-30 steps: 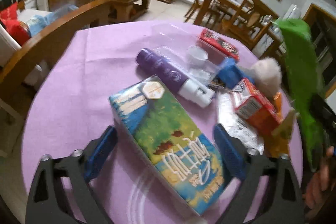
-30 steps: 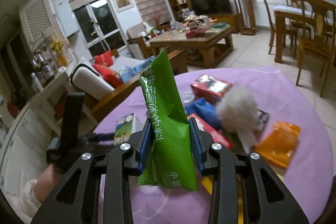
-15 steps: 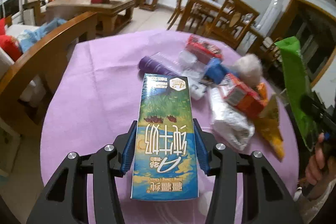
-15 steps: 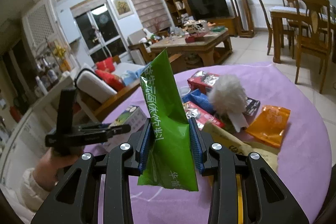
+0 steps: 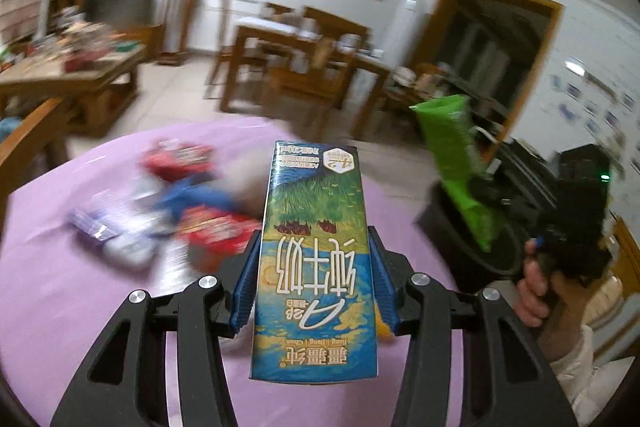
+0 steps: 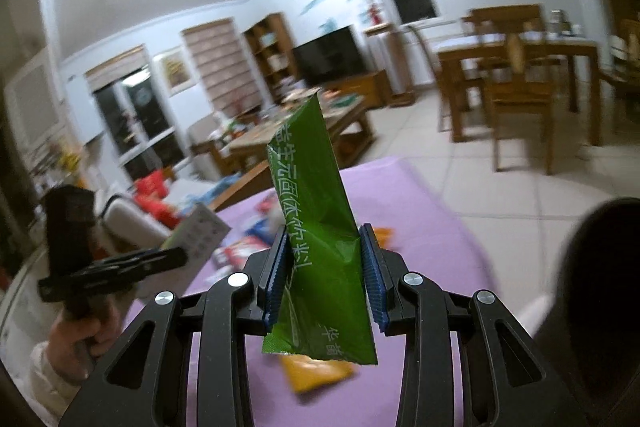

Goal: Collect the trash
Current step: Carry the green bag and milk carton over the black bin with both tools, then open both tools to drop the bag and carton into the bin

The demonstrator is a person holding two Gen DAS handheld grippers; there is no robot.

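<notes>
My left gripper is shut on a blue and green milk carton and holds it lifted above the purple table. My right gripper is shut on a green snack bag, upright between the blue pads. In the left wrist view the green bag hangs over a dark bin at the table's right edge. In the right wrist view the carton shows at the left and the dark bin at the right edge.
Blurred trash lies on the table: a red packet, a blue wrapper, a purple bottle and an orange bag. Wooden chairs and a coffee table stand beyond.
My left gripper shut on the milk carton, lifted it off the table and swung right toward the bin. My right gripper carried the green bag right, over the bin.
</notes>
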